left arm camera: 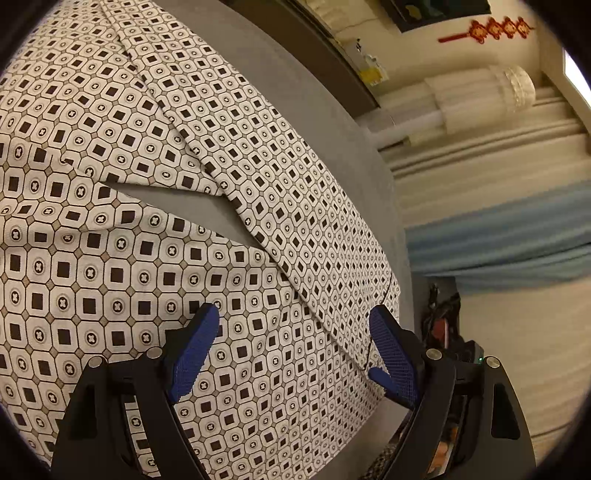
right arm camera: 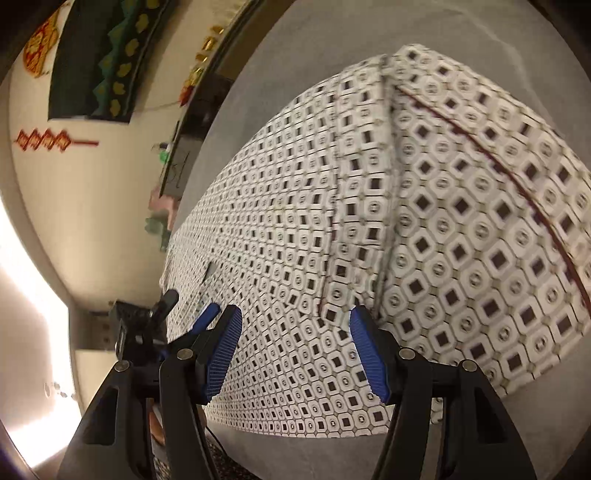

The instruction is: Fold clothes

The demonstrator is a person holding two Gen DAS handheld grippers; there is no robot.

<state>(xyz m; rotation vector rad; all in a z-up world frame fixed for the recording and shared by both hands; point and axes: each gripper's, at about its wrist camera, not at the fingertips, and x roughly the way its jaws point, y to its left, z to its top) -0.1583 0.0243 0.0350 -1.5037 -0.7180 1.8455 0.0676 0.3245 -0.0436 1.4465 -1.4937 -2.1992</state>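
1. Surface: a grey padded top [left arm camera: 332, 122] runs diagonally through both views, with a pale wall and red hanging ornament [left arm camera: 487, 28] at the upper edges.
2. Task item: the patterned garment [left arm camera: 110, 258] lies spread across it, one flap [left arm camera: 258, 177] already overlapping in the left view's centre.
3. Left gripper [left arm camera: 291, 328]: jaws wide, empty, low over the cloth.
4. Right gripper [right arm camera: 295, 326]: jaws wide, empty, near the hem at lower frame.
5. Advice: each should pinch a single layer at the edge, then lift evenly.

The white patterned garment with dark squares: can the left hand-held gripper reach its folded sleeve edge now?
Probably yes. The left hand-held gripper is open just above the white patterned garment, and nothing lies between it and the folded sleeve edge.
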